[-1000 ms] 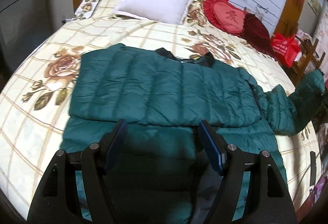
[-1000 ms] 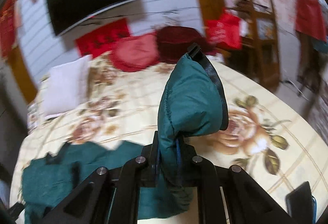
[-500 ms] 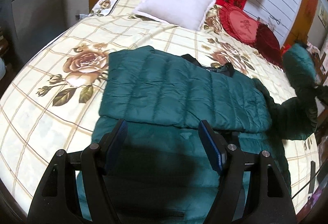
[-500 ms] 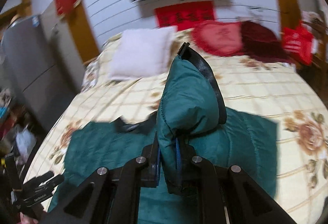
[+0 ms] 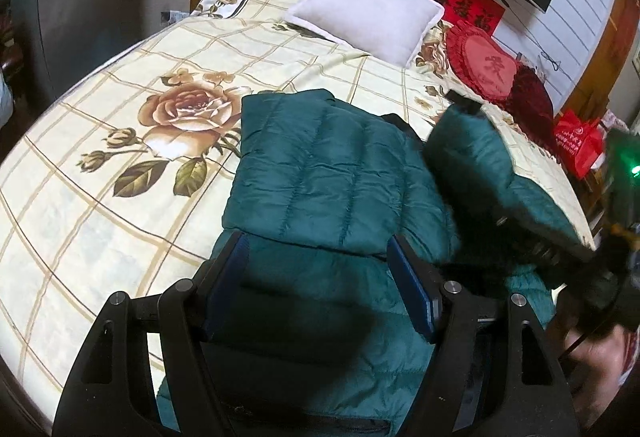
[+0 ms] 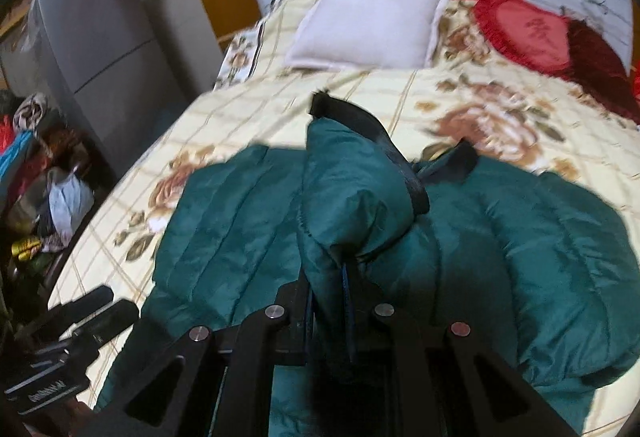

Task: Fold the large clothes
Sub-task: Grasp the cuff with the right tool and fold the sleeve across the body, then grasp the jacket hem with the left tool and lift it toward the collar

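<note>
the puffy dark-green quilted down jacket point(image 5: 320, 173) looks light, soft, slippery. right gripper point(image 6: 332, 277) pinches its black-trimmed sleeve cuff point(image 6: 352, 197) above the jacket; left gripper point(image 5: 320, 285) gapes empty over the hem.

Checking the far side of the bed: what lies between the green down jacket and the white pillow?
Only bare floral bedspread separates the green down jacket from the white pillow; both wrist views show it.
</note>
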